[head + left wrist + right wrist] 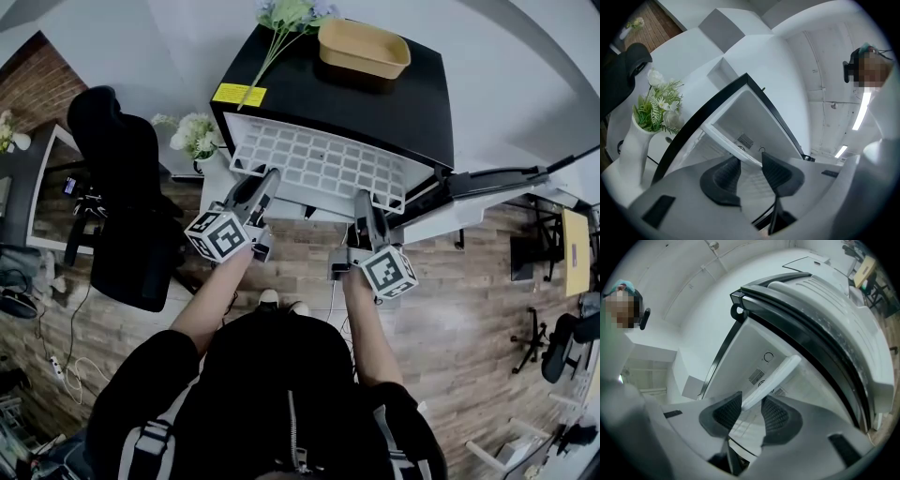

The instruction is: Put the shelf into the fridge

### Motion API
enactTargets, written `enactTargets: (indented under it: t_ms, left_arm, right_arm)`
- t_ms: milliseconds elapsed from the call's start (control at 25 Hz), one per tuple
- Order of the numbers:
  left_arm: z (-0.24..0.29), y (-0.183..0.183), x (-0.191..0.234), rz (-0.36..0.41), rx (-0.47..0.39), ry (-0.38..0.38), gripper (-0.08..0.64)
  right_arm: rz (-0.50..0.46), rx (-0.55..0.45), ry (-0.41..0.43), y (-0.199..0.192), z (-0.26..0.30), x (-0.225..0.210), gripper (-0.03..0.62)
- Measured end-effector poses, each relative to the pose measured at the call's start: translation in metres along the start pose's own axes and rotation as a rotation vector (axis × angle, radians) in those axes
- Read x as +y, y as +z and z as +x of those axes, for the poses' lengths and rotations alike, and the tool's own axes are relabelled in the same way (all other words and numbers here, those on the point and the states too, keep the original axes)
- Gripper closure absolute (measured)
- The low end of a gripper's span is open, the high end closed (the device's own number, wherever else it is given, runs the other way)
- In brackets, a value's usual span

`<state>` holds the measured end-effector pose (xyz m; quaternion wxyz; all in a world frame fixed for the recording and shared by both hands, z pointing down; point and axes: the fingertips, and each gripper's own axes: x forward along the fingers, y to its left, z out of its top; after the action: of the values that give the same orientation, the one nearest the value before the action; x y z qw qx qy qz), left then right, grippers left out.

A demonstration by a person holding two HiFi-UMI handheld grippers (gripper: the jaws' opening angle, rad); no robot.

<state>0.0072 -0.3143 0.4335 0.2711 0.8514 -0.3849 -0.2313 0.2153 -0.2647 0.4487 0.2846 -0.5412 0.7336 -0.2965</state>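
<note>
One shelf [319,167], a white grid, juts from the fridge [375,103] mouth at 12 o'clock, its rear edge hidden inside. Two grippers: left gripper [267,180] at 11, right gripper [363,199] at 1. Forearms stretched forward, each gripper clamped on the front rim, seemingly firmly.

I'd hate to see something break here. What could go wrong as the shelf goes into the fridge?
The shelf is held only at its front edge by the left gripper and right gripper; pushed unevenly, it may skew and jam in the fridge. The vase of flowers stands close beside the fridge; a sideways swing of the left gripper might knock it.
</note>
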Motion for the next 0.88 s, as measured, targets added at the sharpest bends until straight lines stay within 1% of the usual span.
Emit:
enactTargets:
  t_ms: [320, 880]
  left_arm:
    - [0.009, -0.002, 0.007, -0.004, 0.003, 0.006, 0.405]
    - [0.025, -0.001, 0.016, -0.014, 0.011, 0.013, 0.405]
  right_arm:
    - [-0.036, -0.001, -0.027, 0.006, 0.009, -0.002, 0.46]
    - [-0.029, -0.005, -0.041, 0.012, 0.025, -0.013, 0.46]
